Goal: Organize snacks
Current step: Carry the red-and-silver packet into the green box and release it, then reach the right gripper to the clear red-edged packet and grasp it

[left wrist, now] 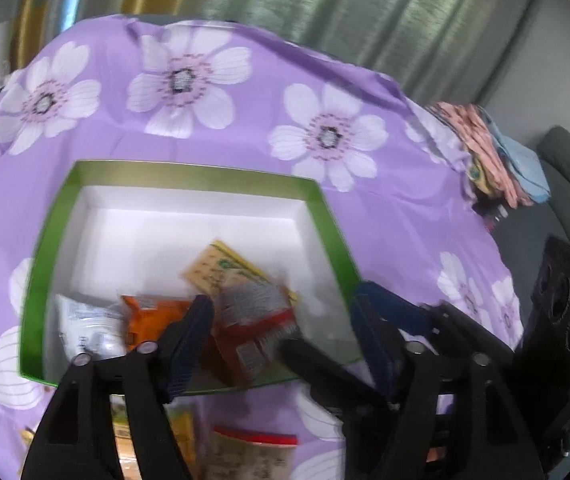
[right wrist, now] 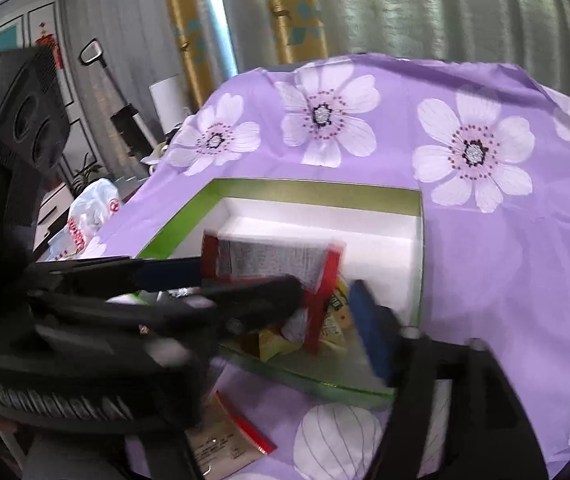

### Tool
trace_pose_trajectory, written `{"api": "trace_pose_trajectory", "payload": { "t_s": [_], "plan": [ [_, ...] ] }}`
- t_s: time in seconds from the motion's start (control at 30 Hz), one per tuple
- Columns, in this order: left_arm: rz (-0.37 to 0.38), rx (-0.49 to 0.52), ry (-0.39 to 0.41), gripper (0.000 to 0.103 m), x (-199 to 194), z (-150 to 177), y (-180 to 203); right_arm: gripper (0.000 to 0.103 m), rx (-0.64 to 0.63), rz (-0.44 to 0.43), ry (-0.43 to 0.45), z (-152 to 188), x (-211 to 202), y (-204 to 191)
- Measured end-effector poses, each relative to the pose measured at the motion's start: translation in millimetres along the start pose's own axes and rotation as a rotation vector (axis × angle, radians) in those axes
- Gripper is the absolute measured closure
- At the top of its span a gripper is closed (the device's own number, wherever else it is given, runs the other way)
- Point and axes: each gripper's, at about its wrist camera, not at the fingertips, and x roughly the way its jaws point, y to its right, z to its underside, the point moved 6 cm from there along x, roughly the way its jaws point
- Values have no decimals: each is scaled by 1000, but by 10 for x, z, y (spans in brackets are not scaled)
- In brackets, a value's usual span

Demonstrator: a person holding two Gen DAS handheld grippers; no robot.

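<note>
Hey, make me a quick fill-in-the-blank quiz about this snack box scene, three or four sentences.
1. The box has a ___ rim.
2. The lining of the box is ___.
3. The cloth under it is purple, printed with white ___.
4. The orange packet lies ___ the box.

Missing words: green; white; flowers; inside

a table draped in a purple flowered cloth (left wrist: 245, 140) fills the frame. a green-rimmed box (left wrist: 189, 172) sits on it at centre; loose snack packets (left wrist: 253, 452) lie at the bottom edge.
</note>
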Motion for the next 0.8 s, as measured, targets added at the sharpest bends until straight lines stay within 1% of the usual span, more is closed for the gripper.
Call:
{"api": "trace_pose_trajectory", "payload": {
  "t_s": [0.07,0.13,0.23,0.33,0.4,0.5,0.57,0.73,0.8],
  "plan": [
    [-10,-25,11,22,-86,-12,-123,26,2,3,5,23,-30,12],
    [-23,-32,18,22,-159,-9,-207,25,5,16,8,56,-81,33],
    [-51,-43,36,22,-332,40,-335,25,17,11,4,122,-184,55],
    [-52,-62,42,22,-489,155,-414,25,20,15,1,199,-291,74],
    [-39,-71,40,22,-562,241,-437,25,31,9,-5,267,-363,86],
    [-36,-90,16,22,-646,444,-464,25,41,-16,-30,400,-447,77],
    [-26,-120,-12,22,-679,595,-477,25,36,-43,-48,484,-472,35],
    [-14,-223,-45,22,-761,1109,-512,25,-20,-119,-139,787,-415,-105],
    [-5,-259,-64,22,-745,1255,-505,25,-39,-144,-179,893,-360,-137]
  ]
}}
